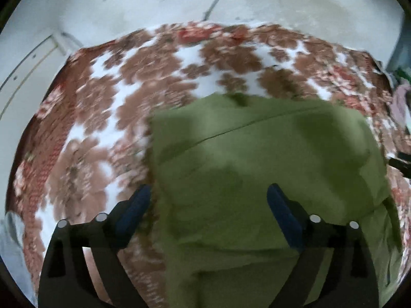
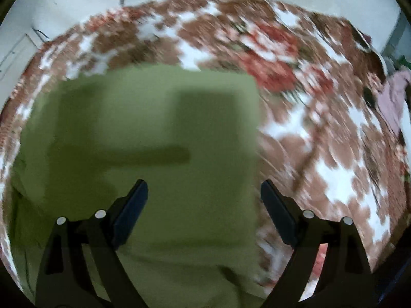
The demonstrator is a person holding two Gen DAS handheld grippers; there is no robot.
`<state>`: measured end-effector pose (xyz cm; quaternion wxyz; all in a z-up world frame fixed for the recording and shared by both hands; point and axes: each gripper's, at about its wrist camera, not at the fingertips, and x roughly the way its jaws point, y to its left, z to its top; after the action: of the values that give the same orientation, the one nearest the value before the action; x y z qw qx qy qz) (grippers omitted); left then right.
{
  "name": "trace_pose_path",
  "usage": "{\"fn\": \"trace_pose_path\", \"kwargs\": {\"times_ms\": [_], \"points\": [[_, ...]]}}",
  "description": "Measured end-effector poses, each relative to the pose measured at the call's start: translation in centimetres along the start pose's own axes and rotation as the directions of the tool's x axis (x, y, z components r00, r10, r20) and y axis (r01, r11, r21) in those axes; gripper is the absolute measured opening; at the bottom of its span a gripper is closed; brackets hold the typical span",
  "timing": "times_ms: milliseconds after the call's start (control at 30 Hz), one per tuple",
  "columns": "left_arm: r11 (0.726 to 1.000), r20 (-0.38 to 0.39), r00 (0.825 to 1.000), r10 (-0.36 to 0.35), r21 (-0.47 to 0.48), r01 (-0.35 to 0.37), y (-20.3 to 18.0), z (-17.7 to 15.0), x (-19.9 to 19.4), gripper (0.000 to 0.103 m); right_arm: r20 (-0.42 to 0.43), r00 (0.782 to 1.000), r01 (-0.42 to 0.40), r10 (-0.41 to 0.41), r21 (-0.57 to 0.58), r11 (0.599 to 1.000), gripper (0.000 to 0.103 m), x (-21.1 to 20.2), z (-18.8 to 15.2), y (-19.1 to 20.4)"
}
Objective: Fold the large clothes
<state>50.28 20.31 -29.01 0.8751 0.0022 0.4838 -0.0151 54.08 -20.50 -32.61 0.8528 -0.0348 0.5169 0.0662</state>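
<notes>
Two hand-held grippers hang above the work, both tipped steeply downward. The left hand-held gripper [image 1: 208, 195] has its jaws spread wide with nothing between them; its dark blue pads [image 1: 278, 202] stand clear above the cloth. The right hand-held gripper [image 2: 204, 192] is likewise wide apart and empty, casting a blocky shadow on the fabric below.

Under both lies the green garment [image 1: 257, 159], folded into a rough rectangle on a bed. In the left view its left edge runs just beside the left finger, and a thin seam line crosses its upper half; more green cloth spreads lower at the right. In the right view its right edge falls between the two fingers' reach and the open bedspread.

Around the garment the floral bedspread [image 1: 128, 97] lies bare on the left, far and right sides, brown and red blossoms on white. Beyond the bed's rounded far edge is a pale floor [image 1: 128, 0]. Some pinkish cloth [image 2: 393, 97] sits at the far right. Both views are motion-blurred.
</notes>
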Motion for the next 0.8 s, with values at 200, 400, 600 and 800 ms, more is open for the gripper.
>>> {"fn": "trace_pose_path", "kwargs": {"times_ms": [200, 400, 600, 800], "points": [[0.999, -0.062, 0.998, -0.017, 0.046, 0.020, -4.8, -1.2, 6.1, 0.093, -0.018, 0.998, 0.059, -0.062, -0.126, 0.990, 0.088, 5.8, 1.2, 5.3], [0.998, -0.130, 0.990, 0.048, 0.040, -0.043, -4.1, -4.0, 9.9, 0.094, -0.009, 0.993, 0.112, -0.115, -0.155, 0.982, 0.091, 8.1, -0.1, 4.1], [0.991, -0.119, 0.986, 0.114, 0.077, -0.106, -1.7, -5.2, 10.0, 0.097, 0.012, 0.981, 0.191, -0.192, -0.161, 0.968, 0.093, 8.4, -1.9, 0.7], [0.987, -0.138, 0.978, 0.153, 0.068, -0.145, 0.3, -6.1, 8.6, 0.096, 0.026, 0.961, 0.277, -0.276, -0.162, 0.947, 0.093, 7.3, -2.4, -3.1]]}}
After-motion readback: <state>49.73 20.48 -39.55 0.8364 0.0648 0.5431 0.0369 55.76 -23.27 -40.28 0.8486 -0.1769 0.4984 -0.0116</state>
